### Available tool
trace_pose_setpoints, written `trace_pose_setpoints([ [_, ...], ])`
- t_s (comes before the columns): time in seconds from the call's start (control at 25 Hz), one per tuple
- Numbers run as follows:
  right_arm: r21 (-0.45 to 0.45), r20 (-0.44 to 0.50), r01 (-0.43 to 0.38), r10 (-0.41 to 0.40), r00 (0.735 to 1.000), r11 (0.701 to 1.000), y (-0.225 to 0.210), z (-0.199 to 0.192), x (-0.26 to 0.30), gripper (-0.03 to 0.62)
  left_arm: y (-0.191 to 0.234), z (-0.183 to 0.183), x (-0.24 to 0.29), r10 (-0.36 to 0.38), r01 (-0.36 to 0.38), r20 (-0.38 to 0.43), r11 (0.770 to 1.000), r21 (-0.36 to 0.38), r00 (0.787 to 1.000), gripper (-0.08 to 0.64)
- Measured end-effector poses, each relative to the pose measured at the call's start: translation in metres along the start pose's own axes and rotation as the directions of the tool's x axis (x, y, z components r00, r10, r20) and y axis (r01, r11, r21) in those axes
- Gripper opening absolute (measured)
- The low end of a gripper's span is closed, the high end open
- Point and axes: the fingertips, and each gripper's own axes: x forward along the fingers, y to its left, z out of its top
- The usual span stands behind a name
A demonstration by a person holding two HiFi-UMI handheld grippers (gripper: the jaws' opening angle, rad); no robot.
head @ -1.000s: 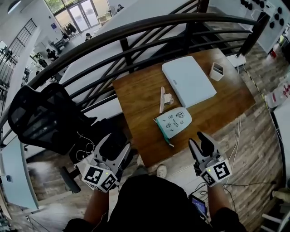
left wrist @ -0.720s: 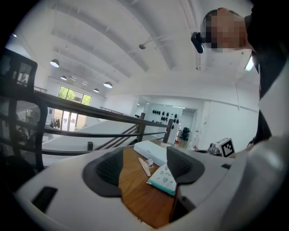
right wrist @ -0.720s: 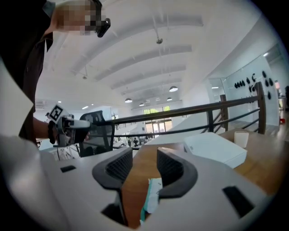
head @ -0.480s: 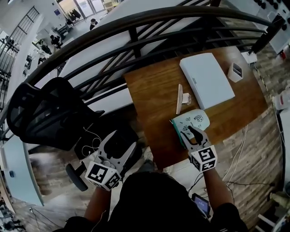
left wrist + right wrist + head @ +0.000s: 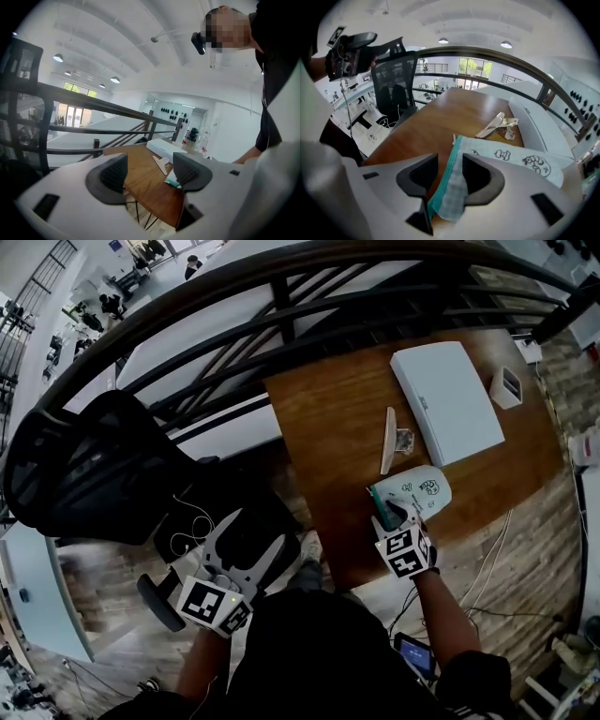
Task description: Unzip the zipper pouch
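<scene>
A pale zipper pouch with cartoon prints and a teal zipper edge lies near the front of the wooden table. My right gripper points steeply down over the pouch's near end. In the right gripper view the teal zipper edge runs up between the jaws of my right gripper; the jaws straddle it with a gap on the left side, so they are open. The zipper pull lies at the far end of that edge. My left gripper hangs off the table, low and left, open and empty.
A flat white box, a pale folding stand and a small white holder share the table beyond the pouch. A black mesh chair stands at the left. A dark railing runs behind the table.
My right gripper has dropped from in front of the table edge and tipped down onto the pouch's near end. The left gripper has shifted a little, still off the table.
</scene>
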Motion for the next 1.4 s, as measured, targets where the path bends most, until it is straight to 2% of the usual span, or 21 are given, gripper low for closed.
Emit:
trace_pose_setpoints([
  [0.2,0.039,-0.068,0.033,-0.030,0.997,0.999,0.001,-0.008,0.014,0.149,0.008,-0.004,-0.005,-0.011,0.011,0.004,1.000,-0.024,1.000,0.307],
  [0.32,0.113,-0.063,0.002,0.005,0.998,0.994,0.007,-0.006,0.014,0.124,0.017,-0.007,-0.008,-0.011,0.011,-0.009,0.999,-0.033,1.000,0.307],
  [0.44,0.186,-0.054,-0.030,0.040,0.998,0.982,0.013,-0.007,0.016,0.071,0.022,-0.008,-0.005,-0.019,0.019,-0.016,0.999,-0.033,1.000,0.307],
  [0.6,0.200,-0.063,-0.066,0.080,0.995,0.978,0.016,-0.007,0.013,0.035,0.018,-0.007,0.004,-0.051,0.051,-0.014,0.998,-0.026,0.999,0.307],
  [0.8,0.202,-0.037,-0.085,0.094,0.995,0.976,0.021,-0.001,-0.009,0.032,0.002,-0.004,0.019,-0.149,0.149,-0.020,0.989,0.020,0.989,0.304],
  [1.0,0.187,0.027,-0.073,0.069,0.997,0.980,0.014,0.010,-0.046,0.031,-0.015,0.003,0.031,-0.237,0.237,0.006,0.971,0.034,0.971,0.215],
  [1.2,0.156,0.144,-0.113,0.091,0.985,0.981,0.012,0.029,-0.084,0.029,-0.045,-0.001,0.043,-0.336,0.337,-0.029,0.939,0.064,0.942,0.186],
  [1.28,0.149,0.200,-0.152,0.120,0.972,0.977,0.013,0.040,-0.099,0.030,-0.060,-0.004,0.048,-0.399,0.402,-0.052,0.911,0.089,0.915,0.163],
  [1.4,0.110,0.253,-0.178,0.145,0.957,0.978,0.015,0.056,-0.118,0.031,-0.082,-0.011,0.053,-0.490,0.499,-0.099,0.856,0.135,0.866,0.155],
])
